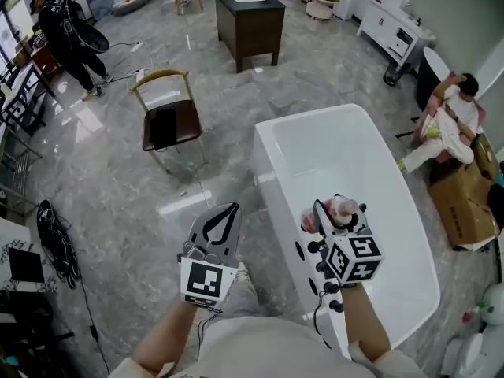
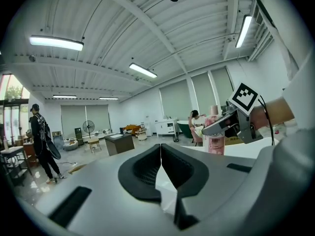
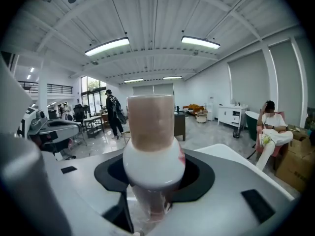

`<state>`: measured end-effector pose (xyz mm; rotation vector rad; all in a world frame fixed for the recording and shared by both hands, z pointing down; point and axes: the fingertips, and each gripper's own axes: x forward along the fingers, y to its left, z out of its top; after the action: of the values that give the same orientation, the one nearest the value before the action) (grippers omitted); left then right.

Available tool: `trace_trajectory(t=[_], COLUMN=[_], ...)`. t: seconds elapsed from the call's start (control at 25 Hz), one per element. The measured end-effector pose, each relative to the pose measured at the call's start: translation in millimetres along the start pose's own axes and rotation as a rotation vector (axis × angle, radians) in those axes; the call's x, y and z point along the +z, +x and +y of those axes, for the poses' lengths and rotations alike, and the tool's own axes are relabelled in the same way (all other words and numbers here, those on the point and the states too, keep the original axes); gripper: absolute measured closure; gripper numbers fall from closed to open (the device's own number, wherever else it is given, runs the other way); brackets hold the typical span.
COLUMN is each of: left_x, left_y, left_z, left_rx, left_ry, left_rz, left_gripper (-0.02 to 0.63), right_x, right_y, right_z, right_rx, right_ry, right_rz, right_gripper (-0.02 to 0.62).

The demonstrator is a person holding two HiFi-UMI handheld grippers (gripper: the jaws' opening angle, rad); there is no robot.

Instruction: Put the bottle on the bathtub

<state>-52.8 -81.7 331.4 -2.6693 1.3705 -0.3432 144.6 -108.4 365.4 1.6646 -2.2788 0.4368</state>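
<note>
A pink and white bottle (image 3: 153,146) with a tan cap stands upright between the jaws of my right gripper (image 3: 152,200), which is shut on it. From the head view the bottle (image 1: 340,209) and right gripper (image 1: 335,215) hover over the near left rim of the white bathtub (image 1: 394,211). The left gripper view shows the same bottle (image 2: 214,136) off to the right. My left gripper (image 1: 220,220) hangs over the floor left of the tub, its jaws shut and empty, fingertips meeting in the left gripper view (image 2: 161,154).
A wooden chair (image 1: 167,116) stands on the marble floor left of the tub. A dark cabinet (image 1: 250,22) is further back. One person (image 1: 67,38) stands at the far left and another (image 1: 453,120) sits at the right beside cardboard boxes (image 1: 465,203).
</note>
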Motion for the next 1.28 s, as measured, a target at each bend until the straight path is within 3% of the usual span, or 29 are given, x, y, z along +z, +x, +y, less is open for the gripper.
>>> trace_trajectory(t=[0.28,0.56,0.8,0.96,1.16,1.28], left_x=[-37.4,-80.6,-122.2,-140.8,-175.5,-198.3], left_y=[77.6,136.7,178.5,202.0,232.9,246.9], left_z=[50.6,65.2,63.8,67.4,60.1,56.0], left_rx=[-0.043,-0.069,-0.053,0.0,-0.007,-0.017], left_ry=[-0.025,-0.029,-0.049,-0.137,-0.097,-0.114], left_rz=[0.034,0.07,0.113,0.062,0.09,0.119], left_gripper=[0.584,0.584,0.584,0.584,0.584,0.583], right_x=[-10.0,-41.0,-81.6,-111.0,-140.3,-158.8], right_y=[100.9,170.9,213.9,242.5,280.1,301.2], right_z=[-28.2,-59.7,-89.0,-96.8,-107.6,-114.7], right_rx=[-0.112,-0.182,-0.171,-0.156,-0.153,-0.156], right_ry=[0.048,0.043,0.068,0.082,0.075,0.068], right_rz=[0.02,0.022,0.049,0.052,0.044,0.061], right_gripper=[0.362,0.362,0.362,0.362,0.361,0.36])
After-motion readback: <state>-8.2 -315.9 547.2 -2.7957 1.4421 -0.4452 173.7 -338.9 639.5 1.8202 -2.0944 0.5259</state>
